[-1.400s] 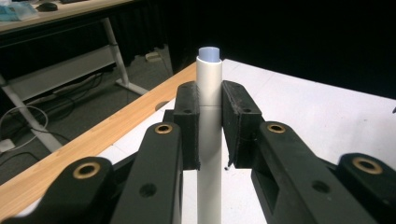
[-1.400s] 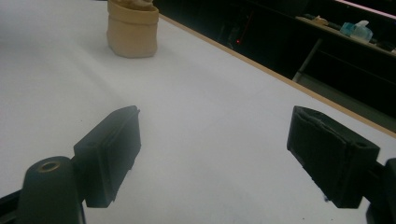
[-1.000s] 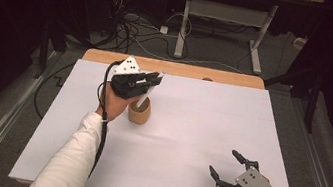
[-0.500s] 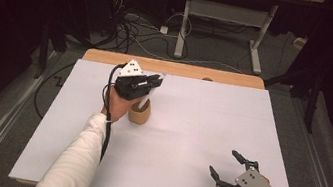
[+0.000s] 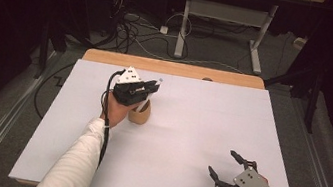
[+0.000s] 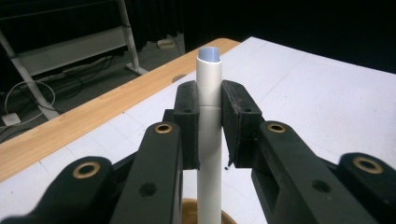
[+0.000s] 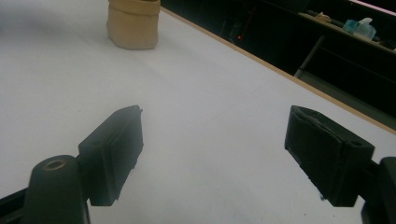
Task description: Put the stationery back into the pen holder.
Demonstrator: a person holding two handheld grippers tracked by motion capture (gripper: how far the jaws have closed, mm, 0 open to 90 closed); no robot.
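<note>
i'm looking at what seems to be a lab or recording workspace. a white sheet [image 5: 187, 142] is covering a wooden table [image 5: 173, 68], black drapes are closing off the dark surroundings, loose cables [image 5: 139, 28] are trailing over the grey carpet, and a white-framed desk [image 5: 227, 17] is standing behind. a shelf with clutter [image 7: 355, 28] is sitting off to one side.

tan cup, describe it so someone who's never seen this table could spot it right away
On the white table, look at the far left part, just before the wooden strip. The tan cup stands there under the left hand-held gripper, which clamps a white marker. It is the lone short, beige thing standing on the table.
</note>
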